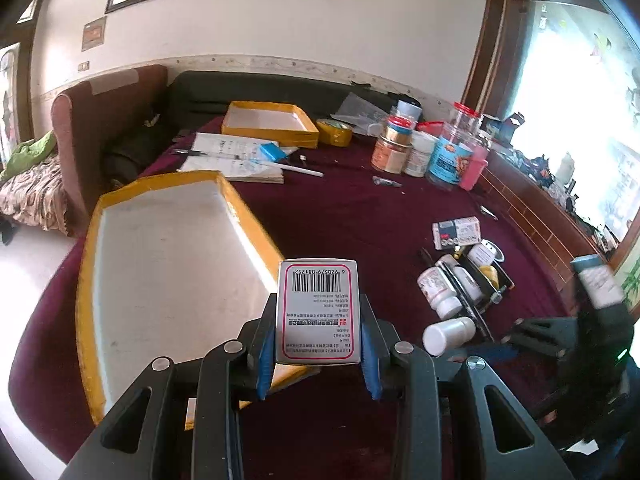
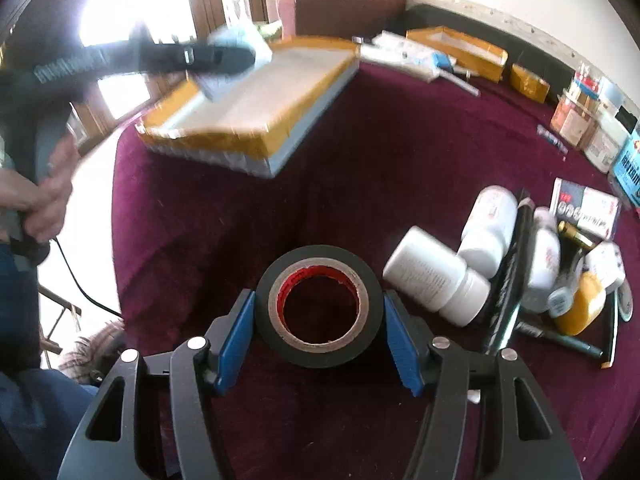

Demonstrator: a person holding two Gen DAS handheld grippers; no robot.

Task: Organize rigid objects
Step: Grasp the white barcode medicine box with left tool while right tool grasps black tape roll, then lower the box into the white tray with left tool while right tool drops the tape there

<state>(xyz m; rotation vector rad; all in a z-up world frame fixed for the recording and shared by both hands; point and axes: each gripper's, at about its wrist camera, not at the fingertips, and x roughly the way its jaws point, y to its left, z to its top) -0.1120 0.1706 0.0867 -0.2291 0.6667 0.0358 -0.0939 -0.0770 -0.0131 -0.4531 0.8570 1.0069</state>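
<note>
In the left wrist view my left gripper is shut on a white box with a barcode, held upright just past the near right corner of a large yellow-rimmed tray with a bare white floor. The right wrist view shows that gripper blurred over the same tray, with a hand on its handle. My right gripper points down at the maroon tablecloth. A black tape roll lies flat between its blue pads, which touch it on both sides.
Right of the tape lie white bottles, a pen and a yellow item in a heap, with a flat printed box behind. Jars and cans stand at the back, beside a second yellow tray, yellow tape and an open notebook.
</note>
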